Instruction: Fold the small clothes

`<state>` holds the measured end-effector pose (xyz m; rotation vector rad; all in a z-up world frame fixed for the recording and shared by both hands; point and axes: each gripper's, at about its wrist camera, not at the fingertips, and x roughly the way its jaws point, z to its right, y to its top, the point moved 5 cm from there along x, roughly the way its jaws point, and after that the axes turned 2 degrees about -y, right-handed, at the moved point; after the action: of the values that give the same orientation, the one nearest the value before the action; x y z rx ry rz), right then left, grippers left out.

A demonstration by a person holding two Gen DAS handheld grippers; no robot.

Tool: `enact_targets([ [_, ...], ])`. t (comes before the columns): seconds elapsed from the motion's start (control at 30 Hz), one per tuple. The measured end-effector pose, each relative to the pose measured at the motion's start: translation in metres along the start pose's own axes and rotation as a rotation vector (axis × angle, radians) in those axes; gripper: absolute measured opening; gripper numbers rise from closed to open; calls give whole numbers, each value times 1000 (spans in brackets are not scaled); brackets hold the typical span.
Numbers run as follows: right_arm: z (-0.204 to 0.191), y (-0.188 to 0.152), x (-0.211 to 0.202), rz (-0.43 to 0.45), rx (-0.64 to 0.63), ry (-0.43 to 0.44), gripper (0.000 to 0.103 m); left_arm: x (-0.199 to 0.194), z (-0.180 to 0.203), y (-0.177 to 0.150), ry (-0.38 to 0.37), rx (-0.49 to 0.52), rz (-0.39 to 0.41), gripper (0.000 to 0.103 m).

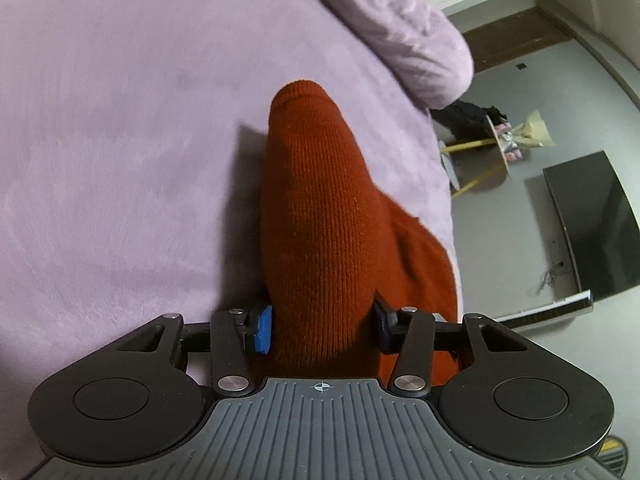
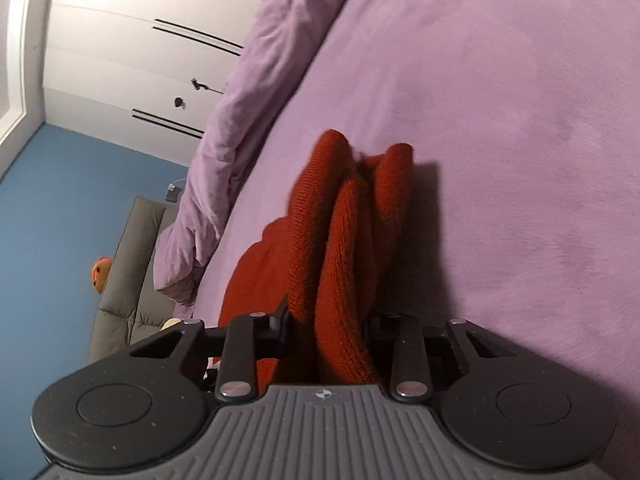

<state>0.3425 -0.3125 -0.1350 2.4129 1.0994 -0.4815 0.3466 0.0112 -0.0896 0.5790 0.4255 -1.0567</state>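
Observation:
A rust-red knitted garment (image 1: 320, 216) lies bunched on a lilac bed sheet (image 1: 120, 140). My left gripper (image 1: 322, 326) is shut on a thick fold of it, the blue pad (image 1: 264, 328) pressing its left side. In the right wrist view the same red garment (image 2: 340, 248) stands in several upright folds, and my right gripper (image 2: 328, 328) is shut on them. Both grippers hold the cloth slightly raised over the bed. The pads on the right gripper are hidden by cloth.
A crumpled lilac duvet (image 1: 404, 28) lies along the bed's edge and also shows in the right wrist view (image 2: 240, 120). Beyond the bed are a dark TV (image 1: 592, 220), a grey sofa (image 2: 128, 280), a blue wall (image 2: 60, 220) and white wardrobe doors (image 2: 140, 40).

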Motion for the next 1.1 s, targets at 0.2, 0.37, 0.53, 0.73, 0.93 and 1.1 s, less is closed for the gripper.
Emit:
enact_targets([
  [0.2,-29,-12,-1,-9,-17,38,29,-44,8,5,28,24,19,51],
  [0.37,-54,-37,9,-59,-25,62,29,-83,-5,2,70,29,21,51],
  [0.53,-76,-61,27,-121,-38,69,29,-117,-26,-3,102,2,44,51],
  [0.73,-88,-88,53,-188,-36,16,29,-127,-55,-13,201,-10,33,53],
  [0.93,-87,-102,50,-165,-156,-211,47,-138,-61,-33,301,69,101,59],
  [1.1,-92,-123,-3,-29,-290,-328,57,-178,-52,-85,361,173,221,64],
])
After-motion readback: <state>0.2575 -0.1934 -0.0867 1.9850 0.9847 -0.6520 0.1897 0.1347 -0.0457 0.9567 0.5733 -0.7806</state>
